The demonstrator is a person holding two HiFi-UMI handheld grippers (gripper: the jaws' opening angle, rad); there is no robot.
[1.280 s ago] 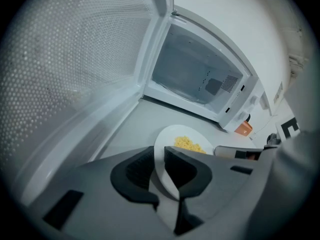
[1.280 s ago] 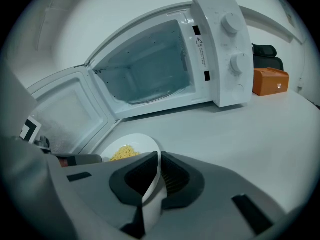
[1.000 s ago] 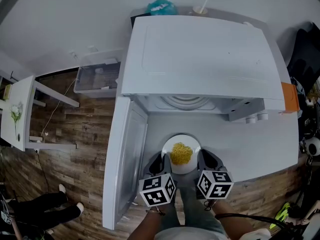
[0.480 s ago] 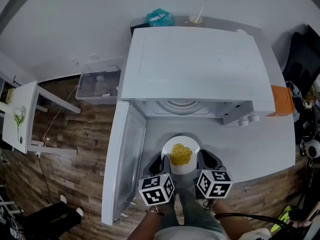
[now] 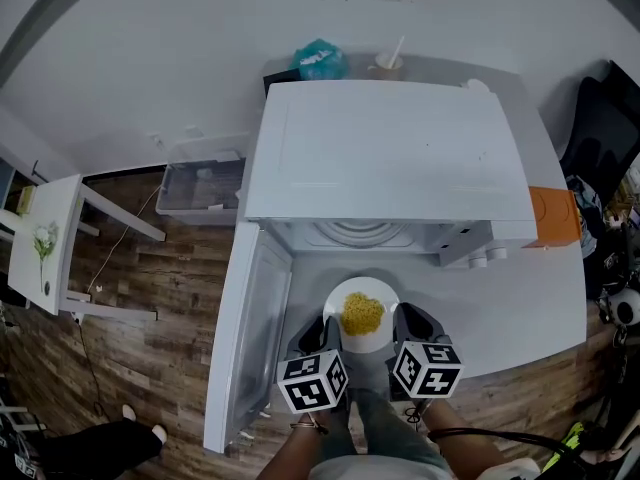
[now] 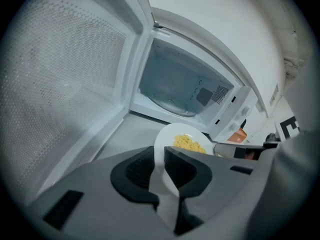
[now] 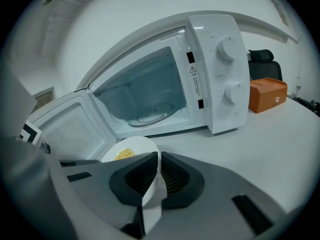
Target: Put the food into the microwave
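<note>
A white plate (image 5: 362,294) with a heap of yellow food (image 5: 362,312) hangs just in front of the open white microwave (image 5: 385,148). My left gripper (image 5: 322,334) is shut on the plate's left rim and my right gripper (image 5: 400,330) is shut on its right rim. In the left gripper view the plate (image 6: 175,134) runs between the left gripper's (image 6: 161,165) jaws, food (image 6: 189,144) beyond. The right gripper view shows the plate (image 7: 131,147) clamped by the right gripper (image 7: 157,176), with the microwave cavity and glass turntable (image 7: 152,115) ahead.
The microwave door (image 5: 245,338) swings open to the left, beside my left gripper. An orange box (image 5: 552,218) sits right of the microwave on the grey table (image 5: 530,298). A cup (image 5: 386,64) and a teal bag (image 5: 320,60) stand behind the microwave.
The plate and both grippers keep their hold; the view has shifted slightly, and the plate sits a touch nearer the microwave opening.
</note>
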